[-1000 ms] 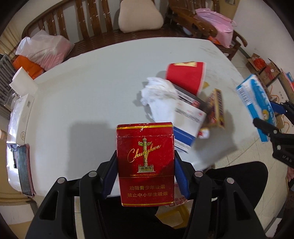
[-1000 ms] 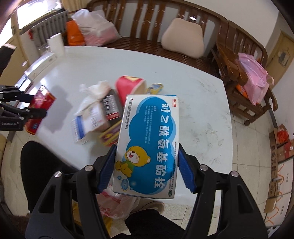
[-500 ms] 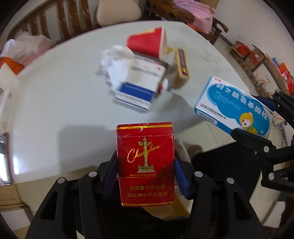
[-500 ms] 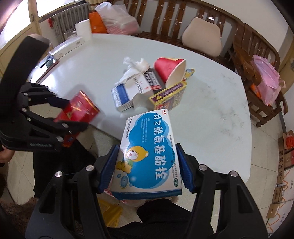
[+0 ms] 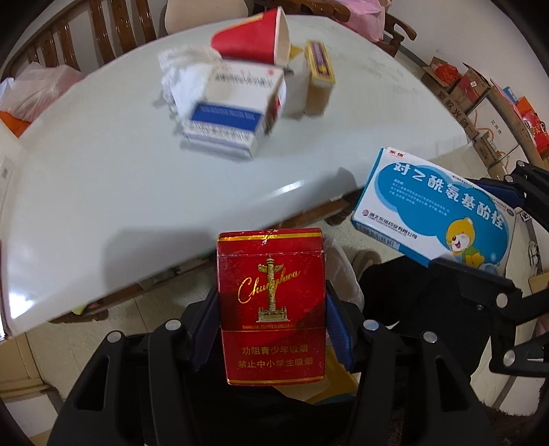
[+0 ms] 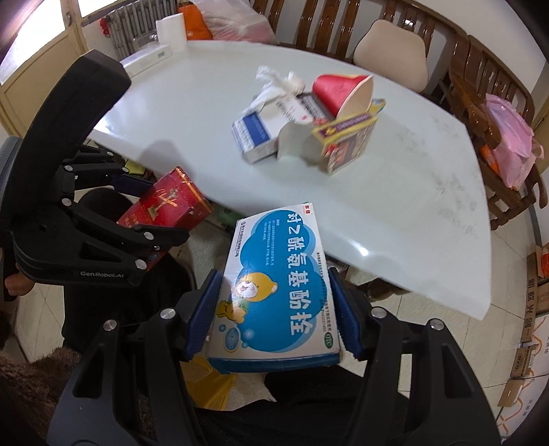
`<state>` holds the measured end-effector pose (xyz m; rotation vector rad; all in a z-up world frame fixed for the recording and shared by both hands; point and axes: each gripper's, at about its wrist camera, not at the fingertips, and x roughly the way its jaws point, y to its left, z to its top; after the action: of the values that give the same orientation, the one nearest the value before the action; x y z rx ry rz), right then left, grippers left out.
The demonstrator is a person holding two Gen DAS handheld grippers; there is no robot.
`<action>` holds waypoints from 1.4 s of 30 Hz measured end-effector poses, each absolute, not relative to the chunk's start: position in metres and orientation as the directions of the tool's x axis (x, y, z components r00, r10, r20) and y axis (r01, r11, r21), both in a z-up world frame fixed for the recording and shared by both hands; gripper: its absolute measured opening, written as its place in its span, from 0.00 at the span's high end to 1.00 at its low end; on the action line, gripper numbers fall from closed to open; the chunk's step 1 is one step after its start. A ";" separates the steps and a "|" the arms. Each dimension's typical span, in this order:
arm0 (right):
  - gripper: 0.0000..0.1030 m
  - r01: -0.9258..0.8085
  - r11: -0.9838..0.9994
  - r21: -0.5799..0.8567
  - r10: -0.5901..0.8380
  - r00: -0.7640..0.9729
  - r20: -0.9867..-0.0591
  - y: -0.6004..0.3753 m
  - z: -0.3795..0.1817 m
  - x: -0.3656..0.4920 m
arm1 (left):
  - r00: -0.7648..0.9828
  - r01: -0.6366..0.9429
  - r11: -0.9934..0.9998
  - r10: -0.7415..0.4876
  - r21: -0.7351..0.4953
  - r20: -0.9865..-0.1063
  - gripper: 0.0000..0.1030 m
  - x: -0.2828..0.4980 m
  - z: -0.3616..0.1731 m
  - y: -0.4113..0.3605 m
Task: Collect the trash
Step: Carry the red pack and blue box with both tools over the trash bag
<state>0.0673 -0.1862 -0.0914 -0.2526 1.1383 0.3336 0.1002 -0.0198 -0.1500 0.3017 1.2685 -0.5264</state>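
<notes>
my left gripper (image 5: pixel 271 305) clamps a red pack (image 5: pixel 271 302); my right gripper (image 6: pixel 274 308) clamps a blue box (image 6: pixel 274 288). at 12 o'clock, a tipped cup (image 6: pixel 343 91) and boxes (image 6: pixel 260 132) litter the white table (image 6: pixel 394 192).

a lived-in home dining room: a white glossy round-edged table (image 6: pixel 394 206) ringed by dark carved wooden armchairs (image 6: pixel 480 89), one with a beige seat cushion (image 6: pixel 391 51); a ribbed radiator (image 6: pixel 137 20) under a window, pink plastic shopping bags (image 6: pixel 511 137) on seats, stacked brown cardboard cartons (image 5: pixel 459 85) on the pale tiled floor (image 6: pixel 429 370).
</notes>
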 end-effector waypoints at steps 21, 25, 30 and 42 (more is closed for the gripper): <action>0.41 -0.341 0.940 0.004 0.085 0.224 -0.971 -0.185 -0.225 0.056 | 0.060 0.585 0.800 -0.202 -0.130 -0.977 0.47 0.080 -0.282 -0.044; 0.41 -0.329 0.944 0.004 0.074 0.200 -0.977 -0.187 -0.251 0.062 | 0.029 0.578 0.803 -0.197 -0.144 -0.980 0.47 0.087 -0.307 -0.046; 0.41 -0.321 0.947 0.013 0.070 0.166 -0.984 -0.193 -0.279 0.071 | 0.001 0.573 0.807 -0.177 -0.144 -0.984 0.47 0.094 -0.333 -0.047; 0.41 -0.309 0.951 0.027 0.053 0.077 -0.996 -0.197 -0.337 0.092 | -0.116 0.551 0.811 -0.160 -0.198 -0.980 0.47 0.113 -0.393 -0.056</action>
<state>0.0918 -0.1970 -0.3370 -0.2114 1.4717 0.2745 0.1130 -0.0561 -0.3932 0.3194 1.5798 -0.6215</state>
